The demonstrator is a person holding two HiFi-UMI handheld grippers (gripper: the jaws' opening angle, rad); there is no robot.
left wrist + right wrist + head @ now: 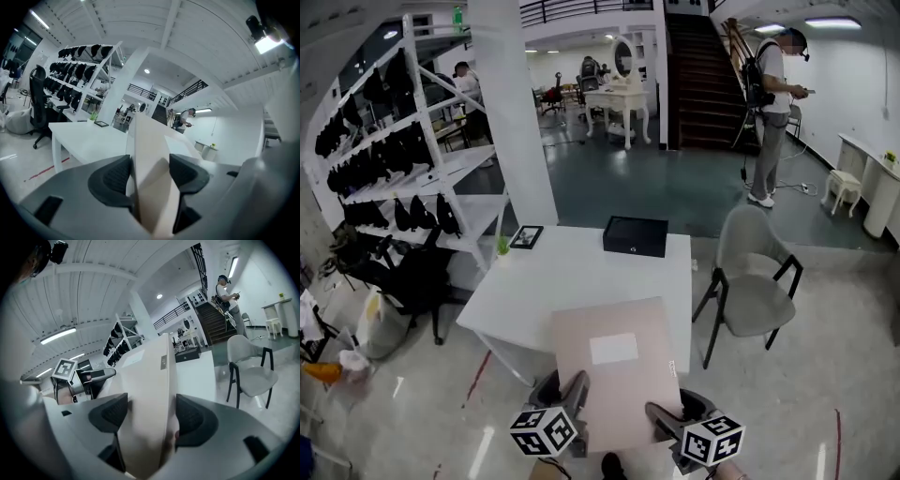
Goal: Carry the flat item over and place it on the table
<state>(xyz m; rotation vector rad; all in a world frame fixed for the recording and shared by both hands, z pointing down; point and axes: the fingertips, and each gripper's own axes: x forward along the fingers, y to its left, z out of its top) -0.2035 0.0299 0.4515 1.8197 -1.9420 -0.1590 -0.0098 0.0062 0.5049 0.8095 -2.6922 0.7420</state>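
A flat pale pink box (617, 370) with a white label hangs level over the near edge of the white table (539, 291). My left gripper (573, 405) is shut on its near left edge, my right gripper (661, 422) on its near right edge. In the left gripper view the flat box (149, 168) runs edge-on between both pads, out toward the white table (89, 140). The right gripper view shows the flat box (147, 394) clamped the same way, with my left gripper (82, 378) beyond it.
On the table's far side lie a black case (635, 235), a small framed picture (526, 236) and a little green plant (502, 246). A grey chair (750, 281) stands at the table's right. Racks of dark bags (389, 169) line the left. A person (772, 112) stands far back.
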